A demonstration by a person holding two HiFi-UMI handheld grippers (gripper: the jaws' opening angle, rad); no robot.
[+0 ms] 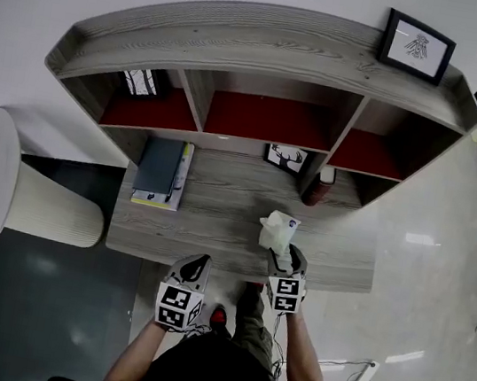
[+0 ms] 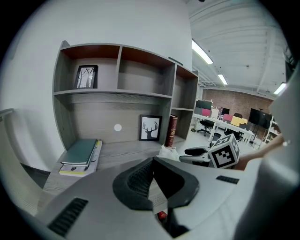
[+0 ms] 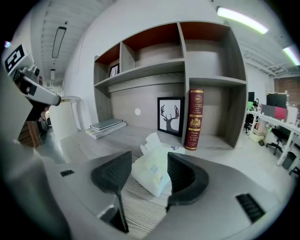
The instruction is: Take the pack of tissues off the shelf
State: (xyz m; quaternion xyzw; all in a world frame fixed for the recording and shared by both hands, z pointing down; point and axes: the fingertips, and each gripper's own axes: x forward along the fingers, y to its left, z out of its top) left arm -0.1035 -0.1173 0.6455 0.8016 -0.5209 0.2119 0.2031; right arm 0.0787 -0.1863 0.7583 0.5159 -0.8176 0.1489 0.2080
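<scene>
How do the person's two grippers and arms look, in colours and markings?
The left gripper and the right gripper each have a smooth light grey body, black ribbed pads and a white cube with black square markers. The person wears a dark top; the forearms are bare.

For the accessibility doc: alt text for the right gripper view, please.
The right claw stands open around a pack of tissues lying on a grey wooden desk. Behind it, a framed deer picture and a dark red book stand under the shelves; a stack of books lies at the view's left.
</scene>
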